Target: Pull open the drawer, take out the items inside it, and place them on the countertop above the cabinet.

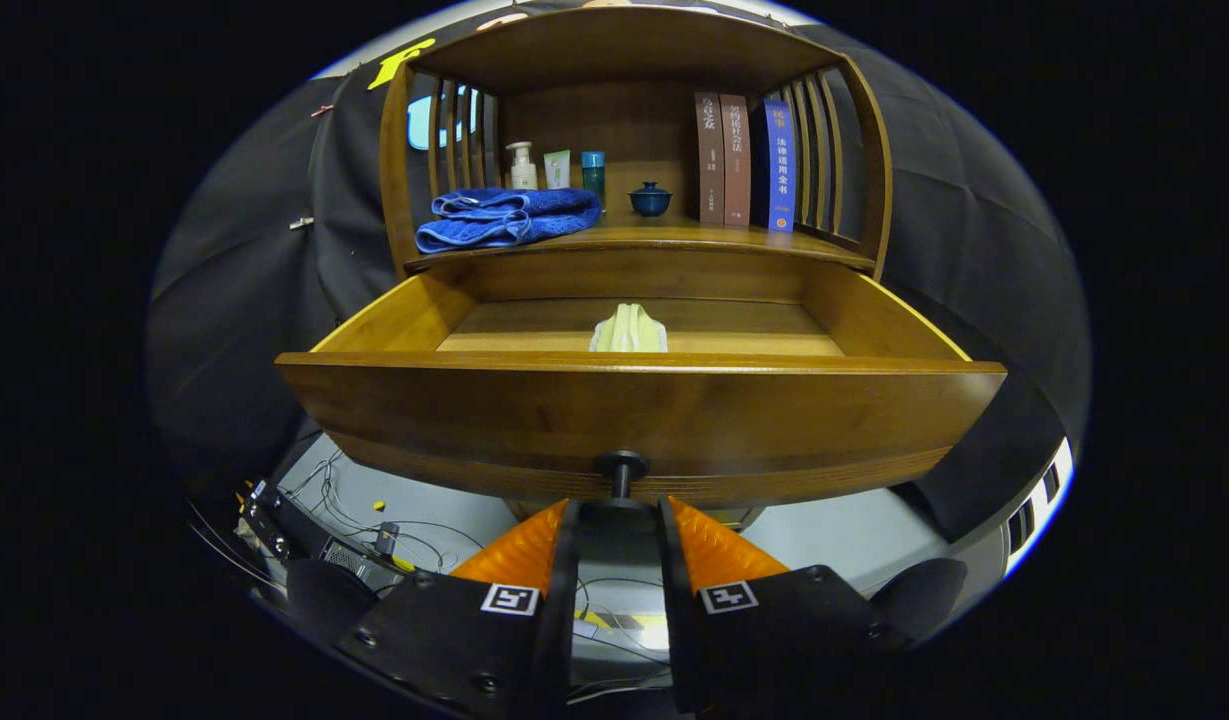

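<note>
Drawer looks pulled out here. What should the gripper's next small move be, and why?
Probably release the knob and lift over the drawer front. The drawer is already well open, the gripper sits at the knob, and the pale folded cloth still lies inside.

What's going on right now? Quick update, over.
Hand-held gripper fingers either side of drawer knob. Drawer pulled open. Pale folded cloth inside, nothing blocking it.

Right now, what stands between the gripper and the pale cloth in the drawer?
In the gripper view, the drawer's front panel and its knob stand between the gripper and the cloth. The fingers flank the knob.
</note>
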A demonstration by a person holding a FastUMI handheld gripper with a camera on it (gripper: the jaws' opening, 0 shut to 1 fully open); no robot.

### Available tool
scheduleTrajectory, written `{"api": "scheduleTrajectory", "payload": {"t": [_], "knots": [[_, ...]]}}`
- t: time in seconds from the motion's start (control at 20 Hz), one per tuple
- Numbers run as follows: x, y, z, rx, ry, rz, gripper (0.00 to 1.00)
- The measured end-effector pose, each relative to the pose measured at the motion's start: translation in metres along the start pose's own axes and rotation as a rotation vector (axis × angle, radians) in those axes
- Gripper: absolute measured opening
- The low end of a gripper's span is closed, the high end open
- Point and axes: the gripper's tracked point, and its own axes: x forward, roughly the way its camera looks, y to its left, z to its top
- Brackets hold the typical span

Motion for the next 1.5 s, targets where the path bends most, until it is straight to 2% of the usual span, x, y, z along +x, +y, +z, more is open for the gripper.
{"api": "scheduleTrajectory", "payload": {"t": [0.1,0.15,0.25,0.3,0.4,0.45,0.7,1.05,1.45,1.5], "knots": [[0.001,-0.002,0.008,-0.03,-0.054,-0.012,0.43],[-0.004,-0.008,0.006,-0.035,-0.045,-0.044,0.43],[-0.016,-0.004,0.011,-0.014,-0.06,-0.011,0.14],[-0.04,-0.003,0.007,-0.007,-0.063,-0.01,0.2],[-0.056,0.002,0.021,0.006,-0.077,0.006,0.32],[-0.06,0.003,0.034,0.014,-0.086,0.015,0.34],[-0.039,0.008,0.115,0.063,-0.068,0.066,0.98],[0.057,0.007,0.15,0.068,0.167,0.06,1.0],[0.135,-0.002,0.128,0.07,0.421,0.018,0.98],[0.141,-0.003,0.124,0.071,0.445,0.015,0.95]]}}
